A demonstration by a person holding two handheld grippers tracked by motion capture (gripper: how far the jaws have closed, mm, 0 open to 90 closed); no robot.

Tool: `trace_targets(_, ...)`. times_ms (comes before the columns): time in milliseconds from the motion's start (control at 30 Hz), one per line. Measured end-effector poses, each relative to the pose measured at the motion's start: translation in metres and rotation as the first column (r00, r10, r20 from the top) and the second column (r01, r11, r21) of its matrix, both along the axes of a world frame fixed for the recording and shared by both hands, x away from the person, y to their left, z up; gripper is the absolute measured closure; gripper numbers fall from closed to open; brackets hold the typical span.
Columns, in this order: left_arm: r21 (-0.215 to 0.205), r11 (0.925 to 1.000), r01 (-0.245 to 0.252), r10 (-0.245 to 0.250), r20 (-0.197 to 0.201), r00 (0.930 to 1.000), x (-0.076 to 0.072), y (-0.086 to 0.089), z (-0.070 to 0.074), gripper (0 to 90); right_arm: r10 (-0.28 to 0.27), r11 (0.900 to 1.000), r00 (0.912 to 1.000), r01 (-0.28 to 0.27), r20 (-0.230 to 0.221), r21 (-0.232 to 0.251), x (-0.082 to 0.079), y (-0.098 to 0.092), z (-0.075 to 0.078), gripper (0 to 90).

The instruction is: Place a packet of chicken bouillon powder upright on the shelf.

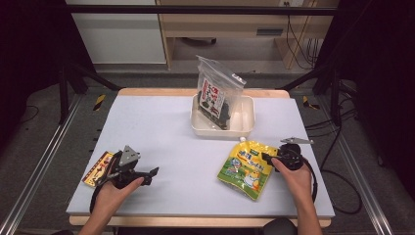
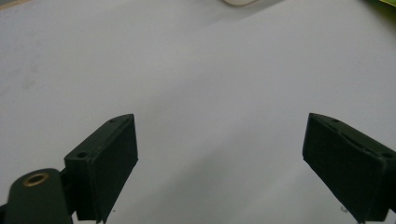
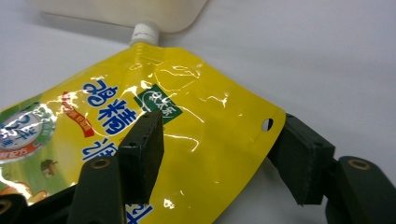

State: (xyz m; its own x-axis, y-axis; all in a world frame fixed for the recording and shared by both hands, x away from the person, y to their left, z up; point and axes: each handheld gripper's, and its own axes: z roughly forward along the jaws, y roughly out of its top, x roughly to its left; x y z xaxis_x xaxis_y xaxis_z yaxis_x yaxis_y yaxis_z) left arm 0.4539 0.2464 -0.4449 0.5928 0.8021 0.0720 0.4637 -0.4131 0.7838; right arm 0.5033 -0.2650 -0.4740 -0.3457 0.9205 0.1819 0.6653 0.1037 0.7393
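Note:
A yellow spouted pouch with blue print lies flat on the table's right side, its white cap pointing at the tub. My right gripper is at the pouch's right edge. In the right gripper view the gripper straddles the pouch: one jaw stands over its printed face, the other just past its edge by the punched hole, with a gap still showing. My left gripper rests open at the table's left front. Bare table lies between its jaws in the left gripper view.
A white tub stands at the back centre with a clear zip bag of dark snacks leaning upright in it. A flat red and yellow packet lies by the left gripper at the table's left edge. The tub's wall is close behind the pouch.

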Motion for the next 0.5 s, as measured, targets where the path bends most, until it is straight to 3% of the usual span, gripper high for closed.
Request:
trace_targets(233,-0.001,1.0000,0.000,0.000,-0.002,1.0000,0.0002,0.0006,0.0005,10.1,0.025,0.999,0.9989,-0.026,0.038,0.030,-0.0069,0.0050,0.0075,45.9)
trace_targets(433,-0.001,1.0000,-0.001,0.001,-0.001,1.0000,0.0008,0.0003,0.0003,10.1,0.031,0.999,0.9995,-0.031,0.012,0.013,-0.0006,0.0089,0.0033,52.7)
trace_targets(500,-0.001,1.0000,-0.002,0.002,0.000,1.0000,0.0008,0.0005,0.0007,10.2,0.028,1.000,0.9996,-0.028,0.004,0.004,0.0026,0.0098,0.0017,60.0)
